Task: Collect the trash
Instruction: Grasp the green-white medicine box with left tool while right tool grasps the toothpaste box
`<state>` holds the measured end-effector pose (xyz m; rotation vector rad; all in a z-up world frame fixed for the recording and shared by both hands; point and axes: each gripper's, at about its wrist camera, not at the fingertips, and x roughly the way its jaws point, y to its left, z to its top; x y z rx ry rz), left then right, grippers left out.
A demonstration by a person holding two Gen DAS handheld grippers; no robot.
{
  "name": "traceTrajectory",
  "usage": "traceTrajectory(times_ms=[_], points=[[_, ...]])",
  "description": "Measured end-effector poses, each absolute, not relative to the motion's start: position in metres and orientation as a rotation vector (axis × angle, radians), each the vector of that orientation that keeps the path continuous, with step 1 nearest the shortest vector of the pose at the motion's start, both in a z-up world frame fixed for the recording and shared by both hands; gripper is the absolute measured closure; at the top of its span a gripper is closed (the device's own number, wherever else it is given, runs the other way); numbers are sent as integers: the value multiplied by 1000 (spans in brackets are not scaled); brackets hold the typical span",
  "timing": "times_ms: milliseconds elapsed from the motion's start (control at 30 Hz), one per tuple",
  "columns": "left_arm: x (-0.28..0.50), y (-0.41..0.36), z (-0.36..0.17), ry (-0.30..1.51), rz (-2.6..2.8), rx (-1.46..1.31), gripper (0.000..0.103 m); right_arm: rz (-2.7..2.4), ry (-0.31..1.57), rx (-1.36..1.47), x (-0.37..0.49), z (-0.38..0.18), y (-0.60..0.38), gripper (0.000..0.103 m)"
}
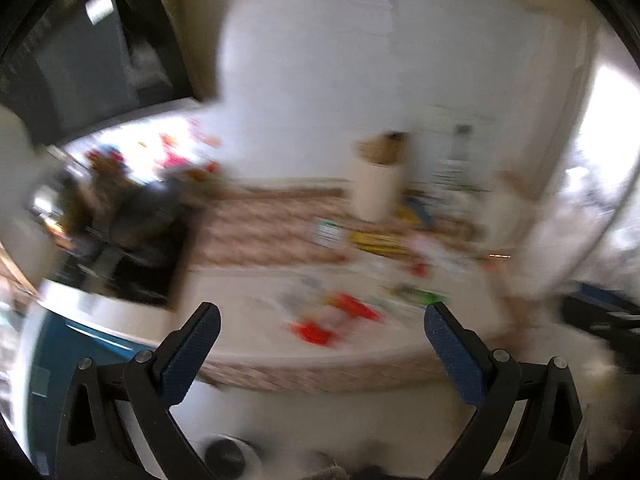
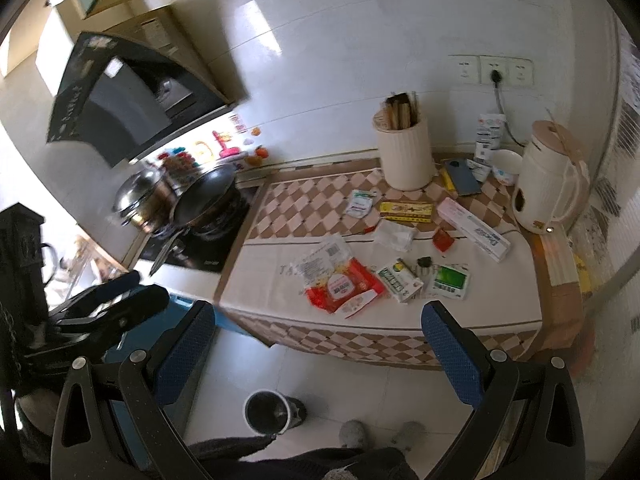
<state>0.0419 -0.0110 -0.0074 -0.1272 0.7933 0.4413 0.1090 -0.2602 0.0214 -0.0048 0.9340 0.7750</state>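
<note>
Trash lies on the counter: a red wipes packet, a white printed wrapper, a green-and-white box, a green sachet, a crumpled tissue, a small red wrapper and a yellow box. A small grey bin stands on the floor below. My right gripper is open and empty, held before the counter edge. My left gripper is open and empty; it also shows in the right wrist view at the left. The left wrist view is blurred; the red packet shows.
A stove with a black pan and a steel pot is on the left. A cream utensil holder, a phone, a long white box and a kettle stand at the back right.
</note>
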Motion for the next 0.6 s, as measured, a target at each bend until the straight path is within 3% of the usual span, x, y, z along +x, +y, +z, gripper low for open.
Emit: traceTrajectory(times_ms=[300,600], points=[[122,25,-95,951,542,-175,0,582,992,-28,158,-31,-240,0],[235,23,-246,1319,367,-652,0,411,1176,15,284,-139,-255,0]])
